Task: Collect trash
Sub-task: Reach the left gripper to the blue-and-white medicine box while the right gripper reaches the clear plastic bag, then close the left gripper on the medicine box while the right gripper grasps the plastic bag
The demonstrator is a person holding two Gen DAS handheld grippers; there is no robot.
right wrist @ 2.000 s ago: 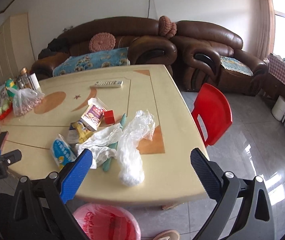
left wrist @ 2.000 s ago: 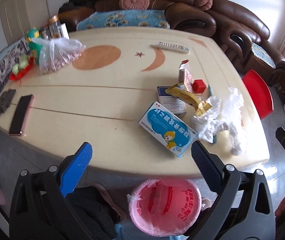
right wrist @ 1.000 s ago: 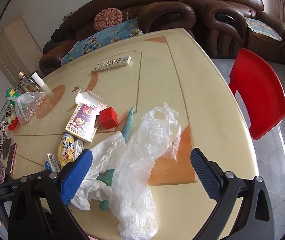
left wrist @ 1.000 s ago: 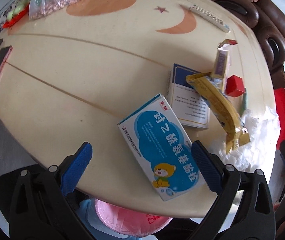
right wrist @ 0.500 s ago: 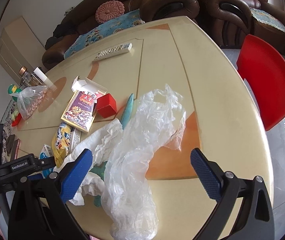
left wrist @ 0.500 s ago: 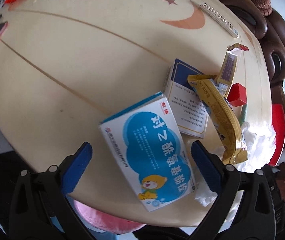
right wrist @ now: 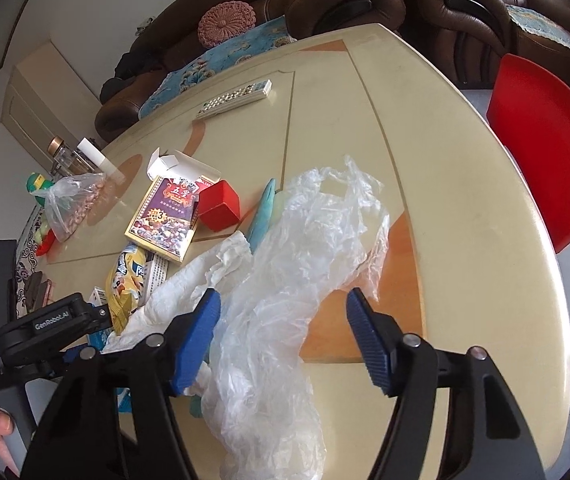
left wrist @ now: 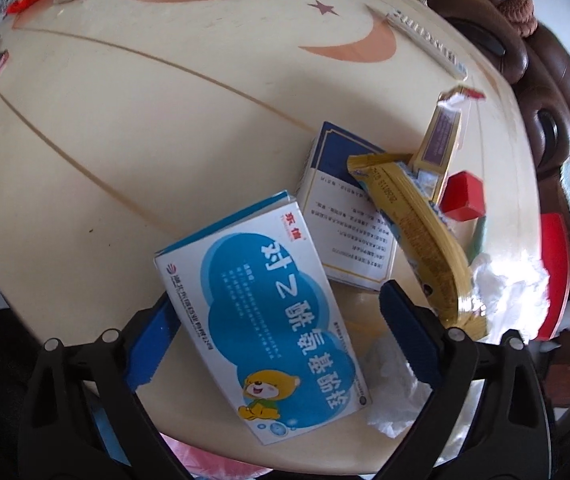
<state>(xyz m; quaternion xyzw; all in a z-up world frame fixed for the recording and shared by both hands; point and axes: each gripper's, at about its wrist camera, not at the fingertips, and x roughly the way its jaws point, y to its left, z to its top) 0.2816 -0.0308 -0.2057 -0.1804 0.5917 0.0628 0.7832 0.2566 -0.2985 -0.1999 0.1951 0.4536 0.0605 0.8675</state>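
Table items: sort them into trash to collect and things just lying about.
Trash:
crumpled clear plastic bag
blue-and-white medicine box
yellow snack wrapper
crumpled white tissue

Lying about:
white remote control
bag of peanuts
red cube

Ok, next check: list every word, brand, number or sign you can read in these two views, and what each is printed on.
"对乙酰氨基酚栓": blue and white medicine box, large characters; its small print is unreadable.
"GenRobot.AI": left gripper body, seen from the right wrist view.
"Data Acquisition System": same gripper, lower down.
"3": purple and gold box; its title characters are too stylised to read.
Yellow wrapper: a printed number, too blurred.
White leaflet box: text too small.
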